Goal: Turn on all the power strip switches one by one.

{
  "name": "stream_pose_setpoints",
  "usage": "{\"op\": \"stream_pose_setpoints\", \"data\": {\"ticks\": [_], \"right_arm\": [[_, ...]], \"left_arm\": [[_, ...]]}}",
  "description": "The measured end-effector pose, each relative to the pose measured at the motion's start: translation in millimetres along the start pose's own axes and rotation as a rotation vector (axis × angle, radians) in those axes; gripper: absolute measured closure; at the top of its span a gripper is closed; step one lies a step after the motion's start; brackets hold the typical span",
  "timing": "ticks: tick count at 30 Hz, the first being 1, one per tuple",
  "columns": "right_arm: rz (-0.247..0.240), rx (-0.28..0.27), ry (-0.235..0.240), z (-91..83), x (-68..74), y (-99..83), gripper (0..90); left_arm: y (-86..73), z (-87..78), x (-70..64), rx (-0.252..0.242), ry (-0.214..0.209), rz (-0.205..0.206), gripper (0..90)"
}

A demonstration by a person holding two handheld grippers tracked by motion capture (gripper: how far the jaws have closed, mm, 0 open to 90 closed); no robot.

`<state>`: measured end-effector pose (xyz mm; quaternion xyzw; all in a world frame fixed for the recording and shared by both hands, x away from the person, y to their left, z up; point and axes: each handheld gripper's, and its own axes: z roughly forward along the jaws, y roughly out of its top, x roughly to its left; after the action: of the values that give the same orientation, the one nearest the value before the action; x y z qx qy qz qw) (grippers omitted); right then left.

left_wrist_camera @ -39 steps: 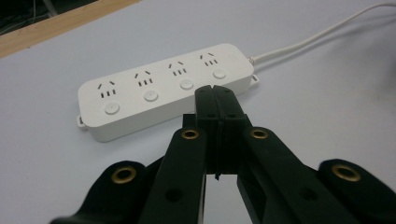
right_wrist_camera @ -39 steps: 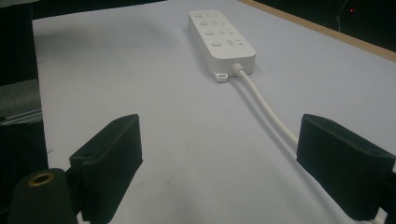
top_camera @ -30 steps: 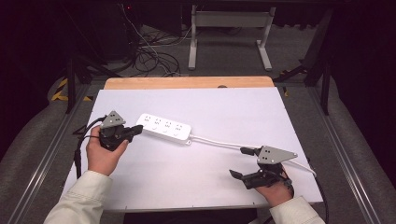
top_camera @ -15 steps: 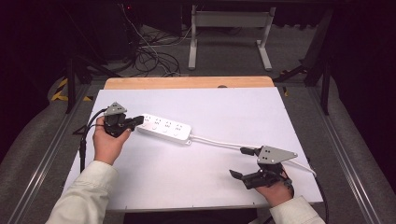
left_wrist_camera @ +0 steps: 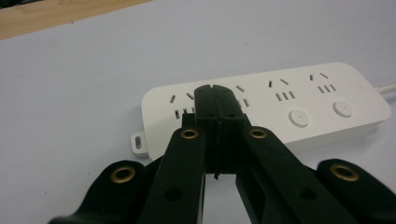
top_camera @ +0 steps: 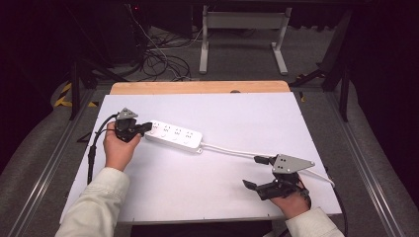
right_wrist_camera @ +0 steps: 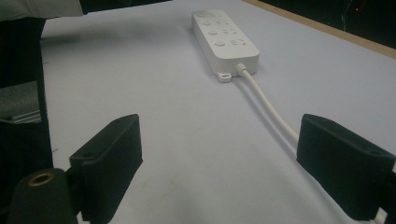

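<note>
A white power strip [top_camera: 174,136] with several sockets and round buttons lies flat on the white table, left of centre. Its white cord [top_camera: 230,150] runs right toward the near right corner. My left gripper [top_camera: 144,128] is shut with nothing between its jaws, and its tips are at the strip's left end. In the left gripper view the joined tips [left_wrist_camera: 215,93] cover part of the power strip [left_wrist_camera: 299,107] near its first sockets; whether they touch it I cannot tell. My right gripper [top_camera: 254,172] stands wide open near the front right, with the cord [right_wrist_camera: 268,105] passing close to its right jaw. The strip [right_wrist_camera: 225,39] lies far ahead of it.
The white table top [top_camera: 237,113] has a wooden strip along its far edge [top_camera: 197,87]. Beyond it are a metal stand [top_camera: 242,39] and loose cables [top_camera: 163,59] on the floor. A black cable [top_camera: 94,148] trails from the left gripper over the table's left edge.
My left gripper has moved away from the person and slightly right, up to the left end of the power strip. The right gripper and the strip have stayed put.
</note>
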<state>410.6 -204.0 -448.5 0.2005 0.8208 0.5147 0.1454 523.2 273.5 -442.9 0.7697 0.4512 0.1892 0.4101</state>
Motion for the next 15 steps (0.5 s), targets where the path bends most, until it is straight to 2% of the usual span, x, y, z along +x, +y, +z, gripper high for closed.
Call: {"op": "stream_pose_setpoints", "data": {"ticks": [4, 15], "right_arm": [[0.000, -0.001, 0.002, 0.0, 0.0, -0.1, 14.2], [-0.001, 0.001, 0.003, 0.2, 0.1, -0.1, 14.2]], "left_arm": [[-2.0, 4.6, 1.9, 0.024, 0.020, -0.004, 89.9], [-7.0, 18.1, 3.8, 0.048, 0.013, -0.017, 89.9]]}}
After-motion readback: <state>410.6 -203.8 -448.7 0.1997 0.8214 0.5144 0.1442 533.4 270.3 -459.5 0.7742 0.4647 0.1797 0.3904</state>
